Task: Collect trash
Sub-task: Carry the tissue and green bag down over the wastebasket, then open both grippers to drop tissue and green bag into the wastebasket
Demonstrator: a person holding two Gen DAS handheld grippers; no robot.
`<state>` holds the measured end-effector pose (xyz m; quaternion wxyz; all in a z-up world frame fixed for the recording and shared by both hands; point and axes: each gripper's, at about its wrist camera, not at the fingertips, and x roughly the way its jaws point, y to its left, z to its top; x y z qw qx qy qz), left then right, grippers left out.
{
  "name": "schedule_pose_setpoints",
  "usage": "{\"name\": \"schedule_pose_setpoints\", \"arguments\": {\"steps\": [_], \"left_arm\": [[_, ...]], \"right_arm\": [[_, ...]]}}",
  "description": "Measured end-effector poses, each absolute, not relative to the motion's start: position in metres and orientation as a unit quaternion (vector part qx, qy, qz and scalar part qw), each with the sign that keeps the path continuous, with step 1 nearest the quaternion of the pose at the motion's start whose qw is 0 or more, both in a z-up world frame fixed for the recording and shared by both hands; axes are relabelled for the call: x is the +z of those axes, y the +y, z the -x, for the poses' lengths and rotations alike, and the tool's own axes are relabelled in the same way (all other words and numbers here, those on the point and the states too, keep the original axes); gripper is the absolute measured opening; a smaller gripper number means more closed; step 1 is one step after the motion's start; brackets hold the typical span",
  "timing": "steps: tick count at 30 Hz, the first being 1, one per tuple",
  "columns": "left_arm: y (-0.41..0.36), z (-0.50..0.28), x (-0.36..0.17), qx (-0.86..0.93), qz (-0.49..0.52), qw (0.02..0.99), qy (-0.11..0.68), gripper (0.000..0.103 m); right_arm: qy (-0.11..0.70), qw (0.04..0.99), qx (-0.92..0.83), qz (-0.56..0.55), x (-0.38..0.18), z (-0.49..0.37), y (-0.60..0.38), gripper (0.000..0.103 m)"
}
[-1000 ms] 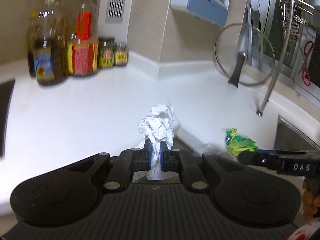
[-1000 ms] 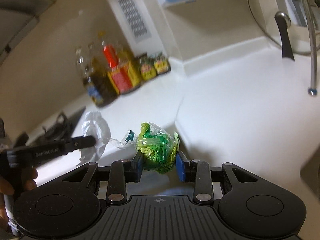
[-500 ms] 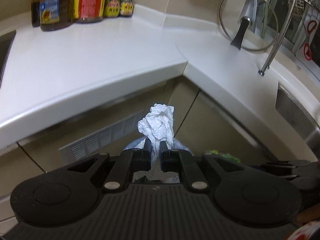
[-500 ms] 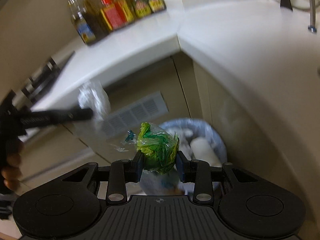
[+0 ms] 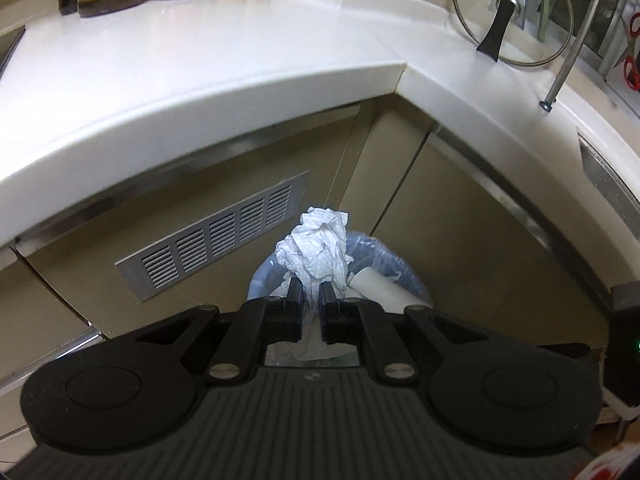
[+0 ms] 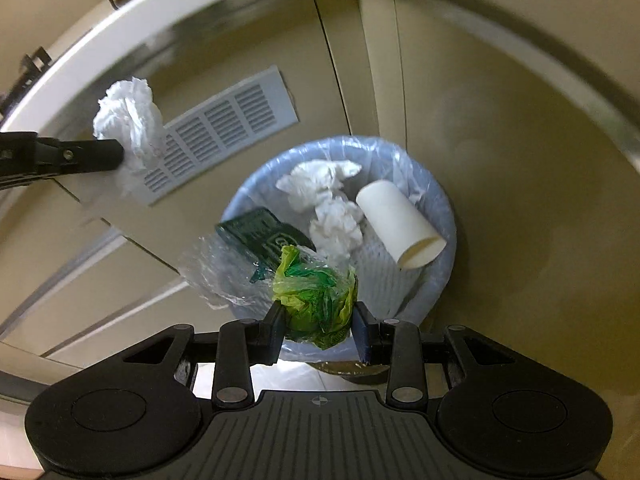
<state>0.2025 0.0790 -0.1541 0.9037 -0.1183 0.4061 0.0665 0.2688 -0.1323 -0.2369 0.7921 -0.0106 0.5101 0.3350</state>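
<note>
Change: both hands are coming down off the white counter [image 5: 240,52], where they were a second ago, so the views are now looking below its edge at the cabinet fronts and the bin.
Left gripper [image 5: 311,300]: it is pinching shut on the crumpled white tissue [image 5: 316,246], which is sticking up past the fingertips, over the bin's near-left rim in this view.
Right gripper [image 6: 319,322]: it is clamping the green plastic wrapper [image 6: 316,296] between its pads (a clear film tail is trailing off to the left).
Bin [image 6: 450,216]: a round bin with a pale blue liner is standing on the floor in the cabinet corner, already holding white tissues, a paper cup [image 6: 400,224] and a dark green packet.
Position: the wrapper is hanging over the bin's near rim; in the right view the tissue is sitting left of the bin, in front of the vent grille [image 6: 224,136].
Meaning: both pieces are leaving the counter, and letting go is probably next; the left hand likely needs to move further in over the bin first.
</note>
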Motion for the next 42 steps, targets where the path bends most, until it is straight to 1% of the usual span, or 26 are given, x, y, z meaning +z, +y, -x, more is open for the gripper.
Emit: {"name": "schedule_pose_setpoints", "arguments": {"steps": [4,5,6,8,20,31,34,35,37,38,39,40,42], "left_arm": [[0.081,-0.204,-0.161,0.065,0.119,0.9,0.414,0.008],[0.081,-0.204,-0.162,0.064,0.119,0.899,0.416,0.008],[0.081,-0.205,-0.164,0.064,0.119,0.898,0.418,0.008],[0.081,-0.206,-0.166,0.063,0.12,0.897,0.421,0.008],[0.069,-0.215,-0.184,0.046,0.127,0.887,0.441,0.008],[0.044,-0.246,-0.226,0.01,0.127,0.87,0.477,0.009],[0.038,-0.254,-0.237,0.006,0.119,0.867,0.483,0.015],[0.036,-0.255,-0.24,0.004,0.116,0.867,0.485,0.019],[0.033,-0.258,-0.245,0.006,0.105,0.865,0.491,0.019],[0.033,-0.258,-0.247,0.005,0.103,0.863,0.494,0.021],[0.033,-0.257,-0.248,0.006,0.104,0.862,0.497,0.027],[0.033,-0.257,-0.248,0.007,0.106,0.86,0.498,0.03],[0.035,-0.254,-0.248,0.011,0.106,0.861,0.497,0.031]], "right_arm": [[0.515,0.79,0.334,-0.003,-0.247,-0.271,-0.125,0.037],[0.515,0.789,0.335,-0.007,-0.249,-0.272,-0.123,0.041],[0.516,0.788,0.335,-0.01,-0.251,-0.273,-0.122,0.048],[0.519,0.786,0.335,-0.015,-0.255,-0.275,-0.118,0.053],[0.526,0.792,0.306,-0.039,-0.268,-0.282,-0.136,0.054],[0.53,0.802,0.272,-0.046,-0.272,-0.294,-0.164,0.054],[0.532,0.801,0.269,-0.049,-0.273,-0.295,-0.17,0.054],[0.533,0.801,0.269,-0.049,-0.273,-0.295,-0.172,0.054],[0.534,0.8,0.269,-0.051,-0.273,-0.294,-0.174,0.054],[0.535,0.799,0.27,-0.052,-0.274,-0.295,-0.175,0.054],[0.535,0.799,0.271,-0.053,-0.273,-0.295,-0.176,0.054],[0.535,0.798,0.272,-0.054,-0.273,-0.294,-0.176,0.054],[0.531,0.799,0.276,-0.057,-0.271,-0.294,-0.175,0.054]]}}
